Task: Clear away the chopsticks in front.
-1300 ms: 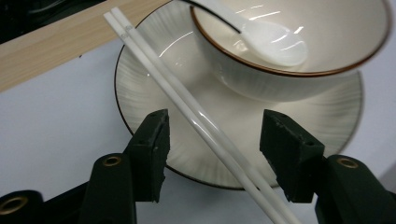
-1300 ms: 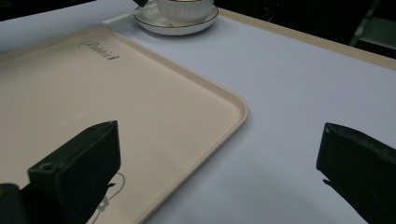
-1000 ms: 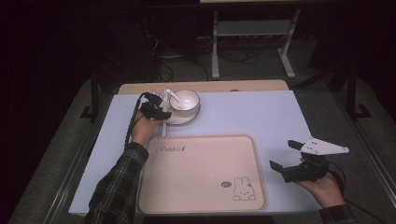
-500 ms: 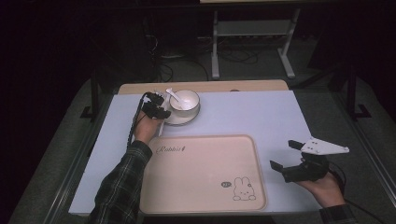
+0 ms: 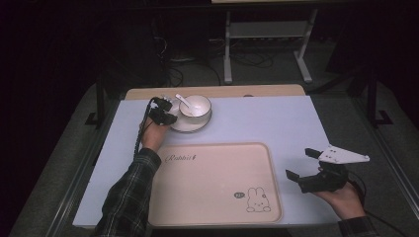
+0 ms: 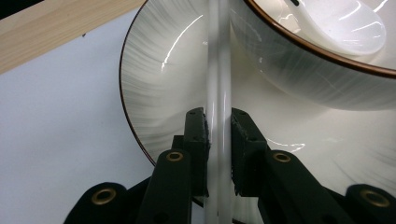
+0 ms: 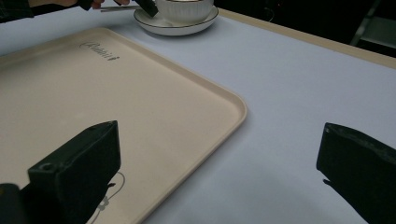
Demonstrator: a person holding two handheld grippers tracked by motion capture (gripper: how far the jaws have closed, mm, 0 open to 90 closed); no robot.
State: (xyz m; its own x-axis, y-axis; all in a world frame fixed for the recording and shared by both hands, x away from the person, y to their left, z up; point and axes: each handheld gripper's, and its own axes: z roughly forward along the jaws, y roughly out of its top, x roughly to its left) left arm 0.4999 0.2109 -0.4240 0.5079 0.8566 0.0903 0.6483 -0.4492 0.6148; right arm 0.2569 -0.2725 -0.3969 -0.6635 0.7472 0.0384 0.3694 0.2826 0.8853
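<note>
White glossy stick (image 6: 218, 70), slender and blurred, upright in the left gripper view, crossing over the saucer (image 6: 159, 93) up to the wall of the bowl (image 6: 303, 70); near the far edge of the surface (image 5: 267, 118), left of its middle. Exact kind of stick not readable.

Left tongs (image 6: 218, 140): narrow, pads flanking the stick on both sides and pressing against it; jaws just closing in on it, stick between them. Seen from the high view just at the left rim of the saucer, with the left hand (image 5: 152, 136) and a plaid sleeve behind, toward the near edge.

Bowl: white with a thin brown rim, standing on the saucer, itself white with a dark edge line. White ceramic spoon (image 6: 345, 28) resting inside the bowl, scoop down, handle leaning out toward the far left.

Beige tray (image 5: 212, 168): flat on the surface at the middle of the near edge, well apart from the saucer; script lettering at its far left corner, small rabbit print (image 5: 257, 200) at its near right corner.

Right tongs (image 5: 299, 163): wide, nothing between the jaws, held above the surface just off the right rim of the tray, near the near right corner; pointing toward the bowl. Right hand (image 5: 343, 200) beneath the body of the tool.

Pale wooden strip (image 5: 222, 91) along the far edge of the surface.
</note>
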